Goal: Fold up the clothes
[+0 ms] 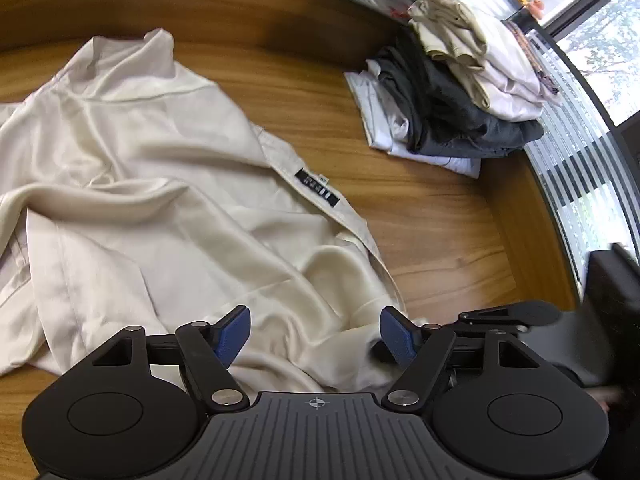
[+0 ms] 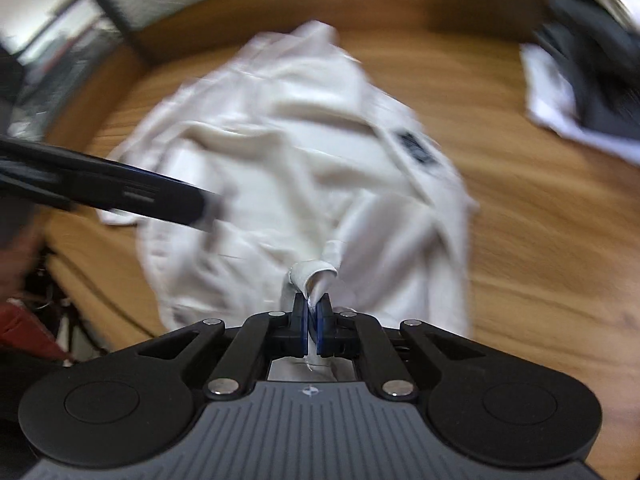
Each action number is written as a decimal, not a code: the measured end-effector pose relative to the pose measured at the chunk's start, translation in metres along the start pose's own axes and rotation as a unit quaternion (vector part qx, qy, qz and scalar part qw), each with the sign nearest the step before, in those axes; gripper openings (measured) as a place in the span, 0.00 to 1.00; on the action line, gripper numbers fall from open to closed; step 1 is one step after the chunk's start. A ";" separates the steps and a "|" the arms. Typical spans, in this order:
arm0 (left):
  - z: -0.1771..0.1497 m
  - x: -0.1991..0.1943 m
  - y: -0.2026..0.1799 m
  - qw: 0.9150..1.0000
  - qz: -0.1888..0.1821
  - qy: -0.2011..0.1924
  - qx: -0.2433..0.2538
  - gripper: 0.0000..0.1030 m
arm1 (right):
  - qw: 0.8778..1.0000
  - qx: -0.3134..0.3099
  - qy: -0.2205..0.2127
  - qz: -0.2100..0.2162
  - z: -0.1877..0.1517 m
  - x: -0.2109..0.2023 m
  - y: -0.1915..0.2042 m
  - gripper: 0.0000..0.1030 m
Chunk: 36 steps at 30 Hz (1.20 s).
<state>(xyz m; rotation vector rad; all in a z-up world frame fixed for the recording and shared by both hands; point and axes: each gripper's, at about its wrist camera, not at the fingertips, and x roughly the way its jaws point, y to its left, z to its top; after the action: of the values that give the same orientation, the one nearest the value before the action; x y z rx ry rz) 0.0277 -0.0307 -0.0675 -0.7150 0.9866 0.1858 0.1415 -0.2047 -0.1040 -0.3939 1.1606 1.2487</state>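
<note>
Right jaws (image 2: 312, 312) clamped on cream shirt's (image 2: 288, 152) edge; left jaws (image 1: 315, 334) apart above it.

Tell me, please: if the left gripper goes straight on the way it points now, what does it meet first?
Most likely the cream shirt. The left gripper is open, and crumpled cloth lies right ahead between its fingers, on the wooden table. How high it hovers above the cloth is unclear.

Looks like an office or meeting room being used for laundry folding: a wood-grain table (image 1: 420, 216) is carrying a stack of folded clothes (image 1: 452, 92) at its far right corner, and striped frosted glass (image 1: 580, 168) is running beside a window (image 1: 612, 48).
</note>
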 end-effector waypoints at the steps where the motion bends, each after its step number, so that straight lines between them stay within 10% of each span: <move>1: 0.000 0.001 0.001 1.000 0.000 0.003 -0.001 0.74 | 1.000 -0.016 -0.003 0.011 0.003 -0.002 0.012 0.04; 14: -0.010 0.018 0.030 0.995 -0.003 0.098 0.004 0.71 | 0.969 -0.210 -0.012 0.129 0.017 -0.014 0.136 0.03; 16: -0.015 0.021 0.036 0.994 -0.008 0.111 -0.003 0.59 | 0.967 -0.217 -0.008 0.134 0.019 -0.015 0.140 0.03; 20: -0.026 0.019 0.049 0.993 0.009 0.112 -0.020 0.04 | 0.965 -0.226 0.003 0.136 0.024 -0.018 0.141 0.03; 36: -0.058 -0.072 0.076 0.994 0.091 0.013 -0.057 0.04 | 0.987 -0.159 0.028 -0.009 0.090 0.024 0.069 0.19</move>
<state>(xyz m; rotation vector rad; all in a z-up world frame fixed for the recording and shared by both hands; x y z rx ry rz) -0.0876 0.0025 -0.0644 -0.7335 1.0730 0.3948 0.1195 -0.0984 -0.0627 -0.6781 1.0021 1.4176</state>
